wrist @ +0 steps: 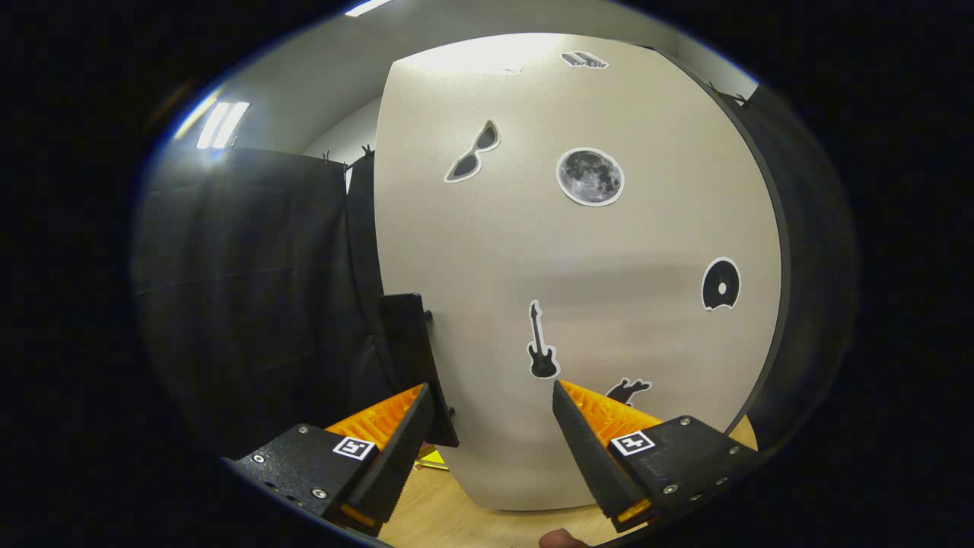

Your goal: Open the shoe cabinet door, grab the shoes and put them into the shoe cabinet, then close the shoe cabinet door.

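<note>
Tongs spread, empty | cabinet door just ahead | handle beside left finger

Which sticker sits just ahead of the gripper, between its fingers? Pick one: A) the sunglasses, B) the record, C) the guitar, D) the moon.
C: the guitar sticker sits low on the cabinet door, just above the gap of the open gripper; the others are higher or off to the side.

Shoe cabinet door just ahead of hand-held gripper (fingers apart).
</note>
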Tool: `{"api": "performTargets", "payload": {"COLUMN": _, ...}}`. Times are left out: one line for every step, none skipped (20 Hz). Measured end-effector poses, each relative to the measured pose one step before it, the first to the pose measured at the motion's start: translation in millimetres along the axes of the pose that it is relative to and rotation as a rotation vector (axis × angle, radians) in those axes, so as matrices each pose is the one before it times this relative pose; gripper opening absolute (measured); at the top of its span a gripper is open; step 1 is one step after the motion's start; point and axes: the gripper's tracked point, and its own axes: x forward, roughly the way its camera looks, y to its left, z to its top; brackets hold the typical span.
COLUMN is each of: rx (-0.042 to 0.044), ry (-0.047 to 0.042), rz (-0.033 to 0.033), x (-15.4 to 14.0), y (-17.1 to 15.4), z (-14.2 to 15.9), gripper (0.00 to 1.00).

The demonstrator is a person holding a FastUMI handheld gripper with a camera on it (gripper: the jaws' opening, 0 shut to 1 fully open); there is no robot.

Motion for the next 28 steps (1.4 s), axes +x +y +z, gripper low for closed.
{"api": "performTargets", "payload": {"rx": -0.00438, "ry": -0.00152, "rz": -0.00898, "x": 0.56, "y": 0.33, "z": -0.16, "gripper": 0.97}}
{"api": "performTargets", "payload": {"rx": -0.00708, "ry": -0.00155, "rz": -0.01126, "x": 1.59, "y": -0.4, "z": 0.61, "gripper": 0.98}}
{"api": "performTargets", "payload": {"rx": -0.00348, "ry": -0.00044, "rz": -0.00834, "x": -0.45, "y": 0.8, "z": -0.16, "gripper": 0.98}}
{"api": "performTargets", "payload": {"rx": -0.00305, "ry": 0.00371, "rz": -0.00556, "x": 0.29, "y": 1.07, "z": 0.02, "gripper": 0.98}}
{"api": "performTargets", "payload": {"rx": -0.00157, "ry": 0.00149, "rz": -0.00476, "x": -0.85, "y": 0.72, "z": 0.36, "gripper": 0.97}}
{"api": "performTargets", "payload": {"rx": -0.00037, "ry": -0.00378, "rz": -0.00022, "x": 0.97, "y": 1.22, "z": 2.8, "gripper": 0.97}}
{"api": "performTargets", "payload": {"rx": 0.00285, "ry": -0.01046, "rz": 0.00256, "x": -2.51, "y": 1.29, "z": 4.35, "gripper": 0.97}}
{"api": "performTargets", "payload": {"rx": 0.00207, "ry": -0.01231, "rz": 0.00007, "x": -3.13, "y": 0.56, "z": 6.07, "gripper": 0.97}}
{"api": "performTargets", "payload": {"rx": -0.00127, "ry": -0.0132, "rz": -0.00768, "x": -4.34, "y": -1.82, "z": 6.49, "gripper": 0.97}}
{"api": "performTargets", "payload": {"rx": -0.00254, "ry": -0.01178, "rz": -0.0059, "x": -7.27, "y": -1.71, "z": 6.1, "gripper": 0.97}}
{"api": "performTargets", "payload": {"rx": -0.00073, "ry": -0.01516, "rz": -0.01095, "x": -6.95, "y": -2.91, "z": 7.46, "gripper": 0.97}}
{"api": "performTargets", "payload": {"rx": 0.00003, "ry": -0.01236, "rz": -0.0092, "x": -6.91, "y": -3.44, "z": 6.76, "gripper": 0.97}}
{"api": "performTargets", "payload": {"rx": -0.00032, "ry": -0.01252, "rz": -0.01396, "x": -7.41, "y": -4.13, "z": 6.74, "gripper": 0.97}}
{"api": "performTargets", "payload": {"rx": -0.00257, "ry": -0.01324, "rz": -0.01517, "x": -8.77, "y": -5.35, "z": 7.87, "gripper": 0.97}}
{"api": "performTargets", "payload": {"rx": -0.00276, "ry": -0.0114, "rz": -0.01947, "x": -8.66, "y": -6.49, "z": 7.46, "gripper": 0.97}}
{"api": "performTargets", "payload": {"rx": -0.00191, "ry": -0.01116, "rz": -0.01806, "x": -9.21, "y": -5.87, "z": 7.56, "gripper": 0.97}}
{"api": "performTargets", "payload": {"rx": -0.00313, "ry": -0.01136, "rz": -0.01914, "x": -8.93, "y": -6.23, "z": 7.01, "gripper": 0.97}}
{"api": "performTargets", "payload": {"rx": -0.00561, "ry": -0.01724, "rz": -0.02181, "x": -8.18, "y": -7.39, "z": 7.99, "gripper": 0.97}}
{"api": "performTargets", "payload": {"rx": -0.0106, "ry": -0.01867, "rz": -0.02627, "x": -7.24, "y": -8.88, "z": 8.84, "gripper": 0.97}}
{"api": "performTargets", "payload": {"rx": -0.01466, "ry": -0.01791, "rz": -0.02628, "x": -6.92, "y": -8.87, "z": 6.8, "gripper": 0.97}}
{"api": "performTargets", "payload": {"rx": -0.01568, "ry": -0.0106, "rz": -0.0255, "x": -6.34, "y": -9.91, "z": 5.7, "gripper": 0.97}}
{"api": "performTargets", "payload": {"rx": -0.00838, "ry": -0.00465, "rz": -0.02552, "x": -6.67, "y": -8.55, "z": 3.81, "gripper": 0.97}}
{"api": "performTargets", "payload": {"rx": -0.00341, "ry": -0.00216, "rz": -0.02314, "x": -5.92, "y": -6.9, "z": 3.82, "gripper": 0.97}}
{"api": "performTargets", "payload": {"rx": 0.00393, "ry": -0.00332, "rz": -0.01904, "x": -4.77, "y": -7.36, "z": 5.55, "gripper": 0.97}}
{"api": "performTargets", "payload": {"rx": 0.00594, "ry": -0.00479, "rz": -0.01337, "x": -5.64, "y": -6.77, "z": 6.53, "gripper": 0.97}}
{"api": "performTargets", "payload": {"rx": 0.00316, "ry": -0.00881, "rz": -0.00697, "x": -6.39, "y": -4.12, "z": 6.67, "gripper": 0.97}}
{"api": "performTargets", "payload": {"rx": -0.00544, "ry": -0.01031, "rz": -0.00358, "x": -6.35, "y": -3.53, "z": 4.6, "gripper": 0.97}}
{"api": "performTargets", "payload": {"rx": -0.01299, "ry": -0.00563, "rz": -0.0111, "x": -4.61, "y": -4.48, "z": 2.04, "gripper": 0.97}}
